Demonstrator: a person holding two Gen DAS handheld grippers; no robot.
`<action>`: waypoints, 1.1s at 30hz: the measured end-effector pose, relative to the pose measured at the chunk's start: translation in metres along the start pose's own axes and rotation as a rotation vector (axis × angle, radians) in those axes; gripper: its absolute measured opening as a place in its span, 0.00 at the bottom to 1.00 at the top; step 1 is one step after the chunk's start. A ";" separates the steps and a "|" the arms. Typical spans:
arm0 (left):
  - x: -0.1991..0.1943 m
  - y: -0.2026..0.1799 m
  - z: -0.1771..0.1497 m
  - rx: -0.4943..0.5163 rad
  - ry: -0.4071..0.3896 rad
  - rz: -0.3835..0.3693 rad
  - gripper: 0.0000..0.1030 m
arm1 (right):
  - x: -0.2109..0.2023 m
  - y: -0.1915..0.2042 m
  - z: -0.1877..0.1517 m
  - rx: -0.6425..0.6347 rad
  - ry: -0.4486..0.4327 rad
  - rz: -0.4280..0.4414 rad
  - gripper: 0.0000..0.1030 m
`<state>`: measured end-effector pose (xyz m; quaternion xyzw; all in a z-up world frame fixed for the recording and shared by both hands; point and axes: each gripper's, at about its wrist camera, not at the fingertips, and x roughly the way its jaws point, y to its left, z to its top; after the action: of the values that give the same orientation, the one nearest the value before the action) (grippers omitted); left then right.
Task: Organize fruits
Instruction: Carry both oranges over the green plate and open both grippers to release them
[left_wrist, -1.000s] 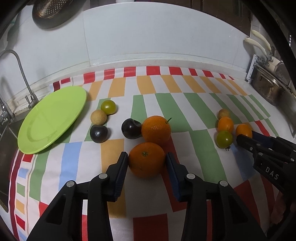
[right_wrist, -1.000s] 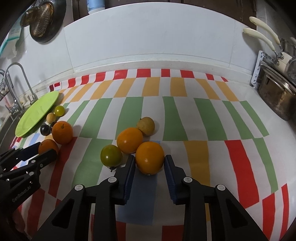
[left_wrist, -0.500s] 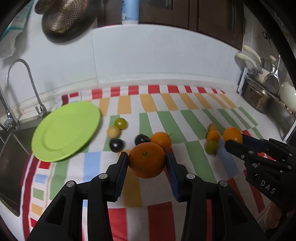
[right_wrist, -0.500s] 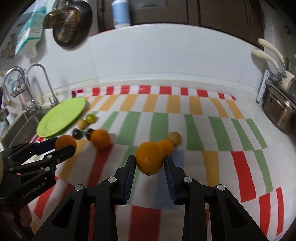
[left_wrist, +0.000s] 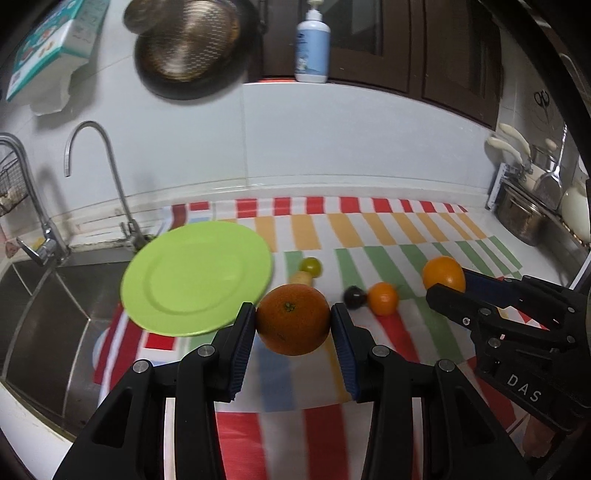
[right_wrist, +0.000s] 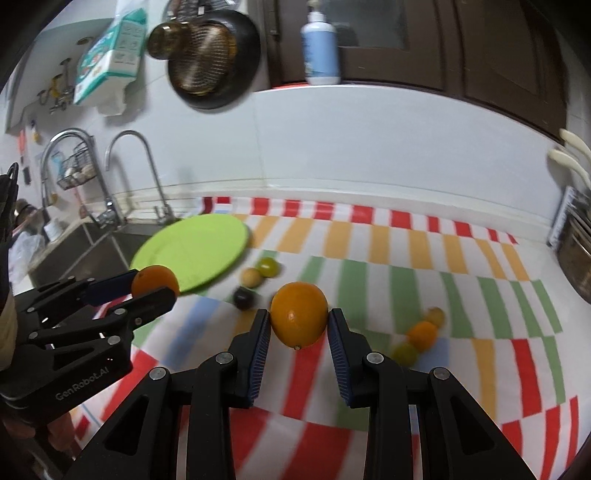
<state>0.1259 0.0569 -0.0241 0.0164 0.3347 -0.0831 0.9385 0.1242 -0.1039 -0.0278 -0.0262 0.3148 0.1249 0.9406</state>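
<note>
- A second ago both your oranges sat on the striped cloth (left_wrist: 369, 229) between the fingers; now each is off the desk, and more of the wall and sink (left_wrist: 48, 306) is in view.
- Your left gripper (left_wrist: 293, 325) has its fingers clamped on the darker orange (left_wrist: 293, 319), held in the air just right of the green plate (left_wrist: 195, 275).
- Your right gripper (right_wrist: 299, 328) has its fingers clamped on the lighter orange (right_wrist: 299, 319), above the cloth and well right of the plate.
- The held darker orange hides most of the beige fruit (left_wrist: 301, 277); a dark plum (left_wrist: 354, 297) and a small orange (left_wrist: 383, 298) lie blurred beside it.
- Only the right wrist view shows the far cluster of three fruits (right_wrist: 421, 334), smeared and hard to name; a green fruit (right_wrist: 267, 266) sits near the plate's edge.
</note>
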 end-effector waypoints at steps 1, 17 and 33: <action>-0.001 0.007 0.001 -0.004 -0.001 0.002 0.40 | 0.002 0.006 0.002 -0.006 -0.002 0.007 0.32; 0.009 0.099 0.010 -0.001 0.012 0.037 0.40 | 0.059 0.095 0.037 -0.051 0.031 0.121 0.32; 0.081 0.153 0.014 -0.011 0.109 0.022 0.40 | 0.158 0.119 0.057 -0.041 0.166 0.162 0.32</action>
<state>0.2224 0.1947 -0.0683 0.0195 0.3857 -0.0701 0.9198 0.2492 0.0529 -0.0731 -0.0301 0.3901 0.2044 0.8973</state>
